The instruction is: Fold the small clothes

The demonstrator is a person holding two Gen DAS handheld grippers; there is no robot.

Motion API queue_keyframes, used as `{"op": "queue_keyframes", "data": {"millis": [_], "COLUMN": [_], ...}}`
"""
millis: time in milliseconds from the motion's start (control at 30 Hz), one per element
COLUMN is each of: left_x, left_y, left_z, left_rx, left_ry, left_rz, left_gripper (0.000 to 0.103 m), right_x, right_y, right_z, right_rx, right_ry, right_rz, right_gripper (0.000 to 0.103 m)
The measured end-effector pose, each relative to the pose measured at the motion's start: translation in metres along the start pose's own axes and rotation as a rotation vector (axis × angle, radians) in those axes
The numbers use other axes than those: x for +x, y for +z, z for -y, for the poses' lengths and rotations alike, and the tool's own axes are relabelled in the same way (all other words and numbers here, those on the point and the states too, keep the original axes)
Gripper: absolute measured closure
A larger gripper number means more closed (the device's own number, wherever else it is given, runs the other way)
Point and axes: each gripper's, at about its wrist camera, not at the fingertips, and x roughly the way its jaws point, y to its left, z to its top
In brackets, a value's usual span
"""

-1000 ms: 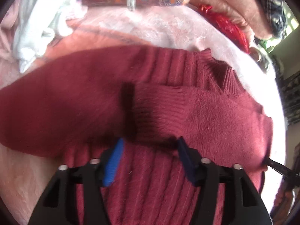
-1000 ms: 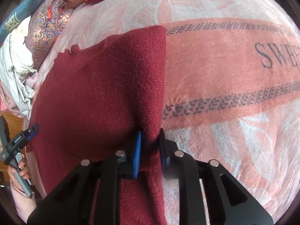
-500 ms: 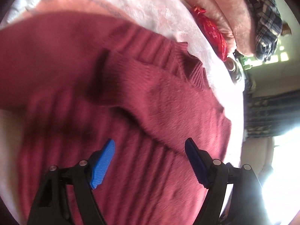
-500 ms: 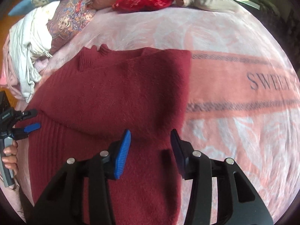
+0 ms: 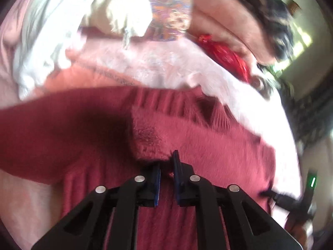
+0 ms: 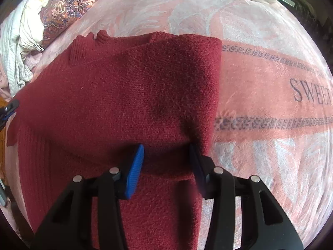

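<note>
My left jaws (image 5: 166, 170) pinch the sweater's (image 6: 124, 95) sleeve, my right jaws (image 6: 166, 164) gape; I should lift gently, carrying it flat.

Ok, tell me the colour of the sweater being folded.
Dark red sweater, plain knit; it shows best in the right wrist view.

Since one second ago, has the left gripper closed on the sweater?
Yes. The left gripper, open before, is now shut on a pinch of the dark red sweater, at the folded sleeve's cuff.
</note>
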Motion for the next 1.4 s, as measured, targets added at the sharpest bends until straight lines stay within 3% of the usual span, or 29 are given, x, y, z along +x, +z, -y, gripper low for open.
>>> {"op": "queue_keyframes", "data": {"millis": [67,133,200,300,367,533,667,867,933,1033,1133,1267,1400], "left_x": [0.008,0.018,0.015,0.002,-0.003,0.027,0.06,0.036,0.019,-0.013,-0.036,-0.058,-0.07], "left_y": [-0.01,-0.015,-0.013,-0.004,0.0,0.0,-0.008,-0.01,-0.007,-0.005,-0.005,0.003,0.011], "left_z": [-0.008,-0.027,-0.043,-0.054,-0.048,-0.032,-0.025,-0.031,-0.042,-0.078,-0.129,-0.21,-0.285], "left_rx": [0.012,-0.002,-0.019,-0.076,-0.074,-0.078,-0.026,-0.004,0.002,-0.009,-0.058,-0.173,-0.277], "left_ry": [0.023,0.081,0.146,0.102,0.084,0.085,0.191,0.186,0.191,0.246,0.314,0.444,0.511], "left_rz": [-0.061,-0.113,-0.093,-0.07,-0.072,-0.172,-0.214,-0.19,-0.175,-0.13,-0.104,-0.068,-0.061], "left_gripper": [0.087,0.067,0.068,0.065,0.054,0.055,0.056,0.054,0.044,0.02,0.012,0.012,0.012], "right_x": [-0.002,-0.002,-0.003,-0.001,-0.006,-0.004,0.007,-0.01,-0.022,-0.032,-0.036,-0.036,-0.027], "right_y": [-0.002,-0.002,-0.002,0.001,0.003,0.006,0.006,-0.002,-0.01,-0.016,-0.022,-0.023,-0.022], "right_z": [-0.001,-0.004,-0.004,-0.009,-0.01,-0.01,-0.013,-0.013,-0.018,-0.028,-0.048,-0.069,-0.077], "right_rx": [-0.01,-0.013,-0.016,-0.018,-0.006,0.001,-0.021,0.01,0.015,0.026,-0.025,-0.078,-0.084], "right_ry": [-0.012,-0.019,-0.022,-0.031,-0.028,-0.041,-0.065,-0.032,-0.025,0.042,0.052,0.05,0.035], "right_rz": [0.0,-0.002,-0.008,-0.017,-0.018,-0.031,-0.027,-0.011,-0.001,-0.018,-0.018,-0.019,-0.036], "right_gripper": [0.059,0.058,0.057,0.057,0.057,0.057,0.054,0.054,0.054,0.05,0.042,0.037,0.037]}}
